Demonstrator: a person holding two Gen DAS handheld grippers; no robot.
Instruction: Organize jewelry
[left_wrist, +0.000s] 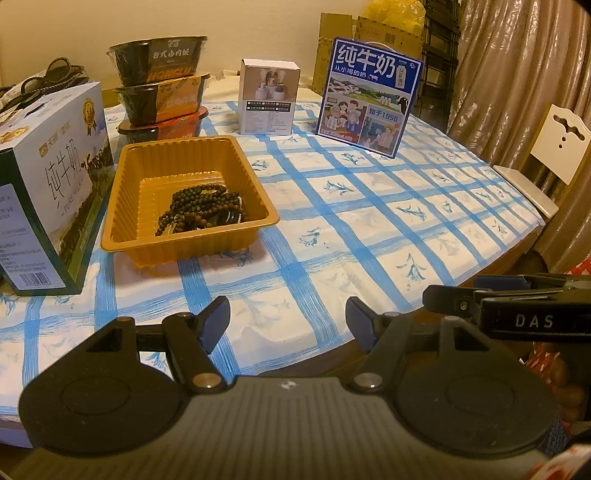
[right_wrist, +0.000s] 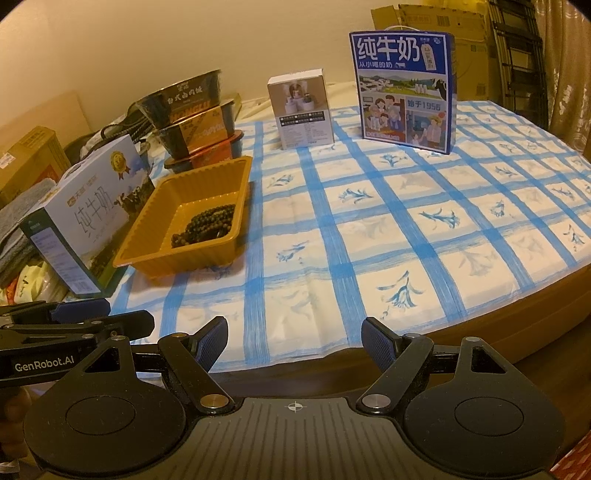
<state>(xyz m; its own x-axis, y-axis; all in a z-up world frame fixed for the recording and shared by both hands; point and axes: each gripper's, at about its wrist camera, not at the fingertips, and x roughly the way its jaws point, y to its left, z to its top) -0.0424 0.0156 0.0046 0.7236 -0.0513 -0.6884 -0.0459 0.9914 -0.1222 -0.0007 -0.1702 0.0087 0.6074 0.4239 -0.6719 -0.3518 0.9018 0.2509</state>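
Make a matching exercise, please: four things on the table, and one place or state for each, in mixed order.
Things:
1. bead strings
2. blue milk box
3. food bowls
4. left tongs

Places or states:
a. stacked behind the tray
b. open, holding nothing
c. inside the orange tray
d. upright at the far side

Pairs: 1-c, 2-d, 3-a, 4-b
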